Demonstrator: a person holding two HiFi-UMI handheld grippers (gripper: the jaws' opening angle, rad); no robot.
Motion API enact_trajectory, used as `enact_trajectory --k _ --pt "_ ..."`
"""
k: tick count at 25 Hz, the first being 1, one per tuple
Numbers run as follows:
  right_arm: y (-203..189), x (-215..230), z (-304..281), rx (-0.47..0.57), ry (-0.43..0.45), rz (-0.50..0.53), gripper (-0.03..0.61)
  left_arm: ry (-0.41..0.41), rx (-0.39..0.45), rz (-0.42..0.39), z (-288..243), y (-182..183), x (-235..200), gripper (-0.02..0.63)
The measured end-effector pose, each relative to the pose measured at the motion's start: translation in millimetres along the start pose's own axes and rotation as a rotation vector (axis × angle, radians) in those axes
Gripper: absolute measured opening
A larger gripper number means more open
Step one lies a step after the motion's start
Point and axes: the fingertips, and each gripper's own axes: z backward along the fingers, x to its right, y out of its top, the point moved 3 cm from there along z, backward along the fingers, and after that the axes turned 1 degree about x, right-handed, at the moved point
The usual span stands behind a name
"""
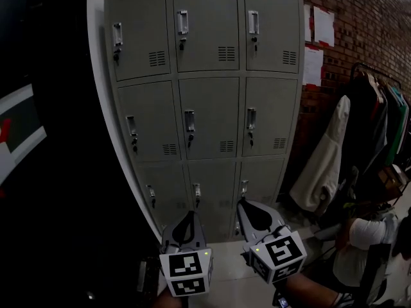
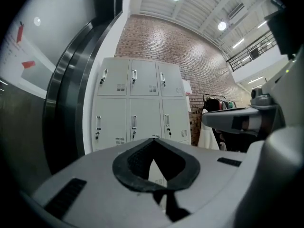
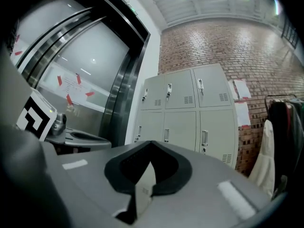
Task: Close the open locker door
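Observation:
A grey bank of lockers (image 1: pixel 205 108), three by three, stands against the brick wall, and every door I can see sits flush with its frame. My left gripper (image 1: pixel 186 218) and right gripper (image 1: pixel 252 209) are held side by side low in the head view, well short of the bottom row. Both are shut with nothing between their fingertips. The left gripper view shows the lockers (image 2: pixel 137 108) beyond the left gripper (image 2: pixel 153 144). In the right gripper view the lockers (image 3: pixel 183 113) stand beyond the right gripper (image 3: pixel 151 146).
A clothes rack (image 1: pixel 376 117) with dark coats and a white garment (image 1: pixel 324 165) stands right of the lockers. Paper sheets (image 1: pixel 318 43) hang on the brick wall. A person's white sleeve (image 1: pixel 367 233) shows at lower right. A white column (image 1: pixel 96 56) and a dark panel border the left.

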Motion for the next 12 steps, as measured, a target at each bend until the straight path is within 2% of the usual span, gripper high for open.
enact_trajectory --k 12 --pt "12.1 -53.6 15.2 -0.009 -0.015 -0.014 0.000 -0.027 0.002 -0.016 45.1 9.0 -24.3 0.004"
